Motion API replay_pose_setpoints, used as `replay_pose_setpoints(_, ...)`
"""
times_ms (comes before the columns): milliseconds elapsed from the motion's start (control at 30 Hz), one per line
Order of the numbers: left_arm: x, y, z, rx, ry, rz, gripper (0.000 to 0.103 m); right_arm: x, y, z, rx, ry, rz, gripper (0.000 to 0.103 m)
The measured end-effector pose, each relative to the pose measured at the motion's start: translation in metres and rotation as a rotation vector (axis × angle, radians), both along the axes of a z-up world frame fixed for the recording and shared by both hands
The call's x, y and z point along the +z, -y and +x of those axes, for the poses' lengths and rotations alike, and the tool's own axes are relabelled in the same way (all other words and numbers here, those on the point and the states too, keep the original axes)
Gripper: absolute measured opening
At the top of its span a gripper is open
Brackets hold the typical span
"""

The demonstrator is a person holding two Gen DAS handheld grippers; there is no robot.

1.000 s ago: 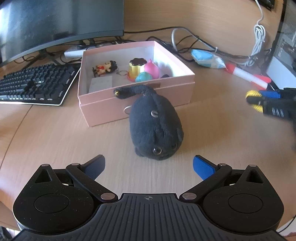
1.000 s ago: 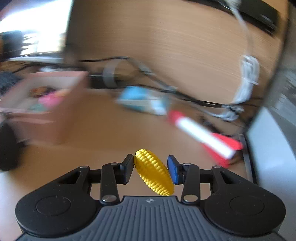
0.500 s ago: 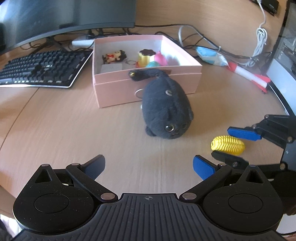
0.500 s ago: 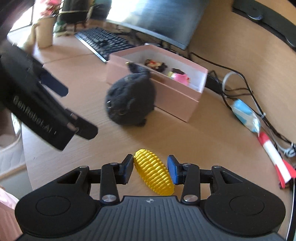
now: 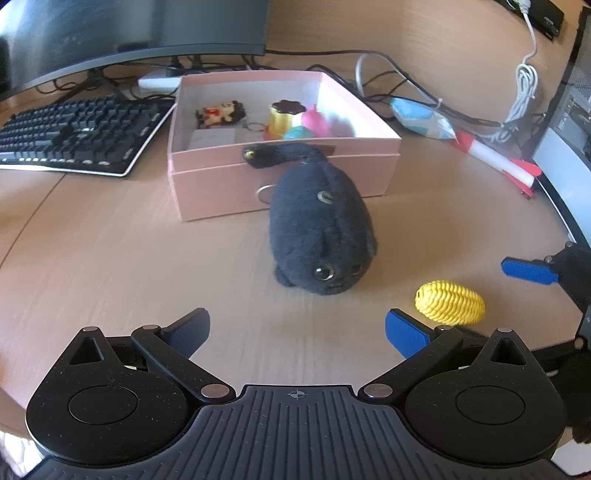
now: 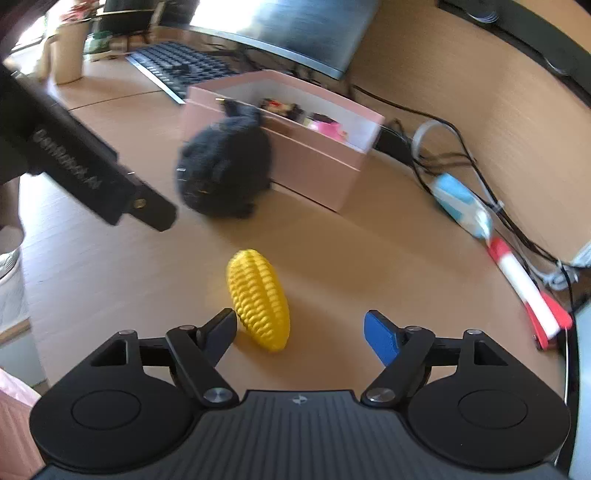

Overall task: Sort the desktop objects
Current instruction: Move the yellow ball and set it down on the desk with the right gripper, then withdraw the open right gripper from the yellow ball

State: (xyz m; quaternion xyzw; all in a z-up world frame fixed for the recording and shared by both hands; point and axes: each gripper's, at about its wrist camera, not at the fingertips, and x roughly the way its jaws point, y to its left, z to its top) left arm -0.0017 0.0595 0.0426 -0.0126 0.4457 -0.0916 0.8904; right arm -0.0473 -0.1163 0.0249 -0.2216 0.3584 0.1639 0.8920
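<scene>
A yellow toy corn cob [image 6: 260, 299] [image 5: 450, 303] lies on the wooden desk between the fingers of my right gripper [image 6: 301, 336]. Its jaws are opening and no pad presses the corn, which sits close to the left finger. A dark plush cat [image 5: 321, 229] [image 6: 221, 173] rests against the front of a pink box [image 5: 207, 184] [image 6: 325, 173] that holds several small toys. My left gripper [image 5: 297, 328] stands open and empty, short of the plush. The right gripper's blue fingertip [image 5: 526, 271] shows at the right edge of the left wrist view.
A black keyboard [image 5: 74, 136] and a monitor [image 5: 110, 33] stand at the back left. A blue-and-white packet [image 5: 421, 118], a red-and-white rocket toy [image 5: 498, 162] and cables [image 5: 524, 88] lie at the back right. The left gripper's body [image 6: 85, 173] crosses the right wrist view.
The right gripper carried the corn leftward and down onto the desk beside the plush, then spread its jaws and let it go. The left gripper stayed nearly still.
</scene>
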Motion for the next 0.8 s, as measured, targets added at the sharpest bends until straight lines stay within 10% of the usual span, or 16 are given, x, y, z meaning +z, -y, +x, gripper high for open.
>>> replay_pose_setpoints(800, -0.004, 0.007, 0.002, -0.004, -0.01, 0.048, 0.103, 0.001, 0.02, 0.002, -0.043, -0.038, 0.164, 0.085)
